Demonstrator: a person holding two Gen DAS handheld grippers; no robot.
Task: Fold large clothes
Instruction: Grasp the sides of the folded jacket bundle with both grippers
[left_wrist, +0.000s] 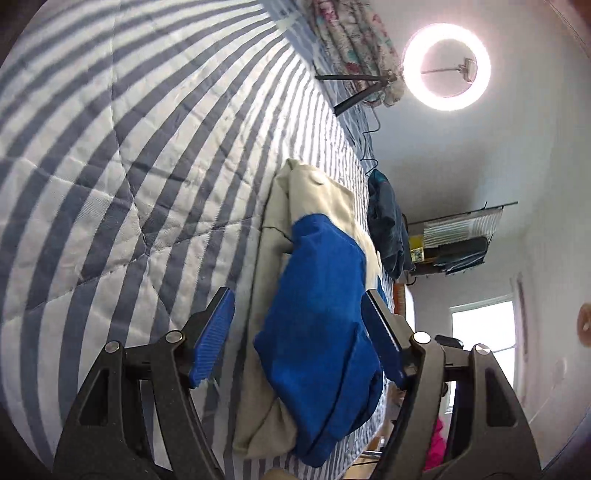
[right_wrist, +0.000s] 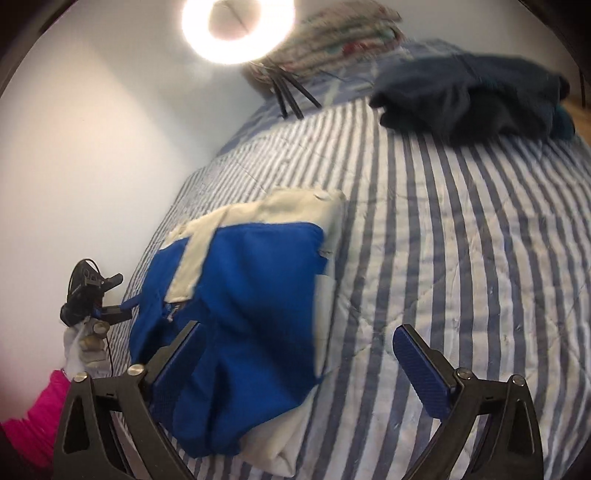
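A blue and cream garment lies folded on the striped quilt. In the left wrist view my left gripper is open, its blue pads either side of the garment's blue part, just above it. In the right wrist view the same garment lies at the lower left, and my right gripper is open wide over its near right corner, left pad over the blue cloth, right pad over bare quilt. The left gripper shows at the garment's far side.
A dark navy garment lies heaped at the far end of the bed; it also shows in the left wrist view. A ring light on a tripod and floral bedding stand at the bed's head. A wall rack hangs beyond.
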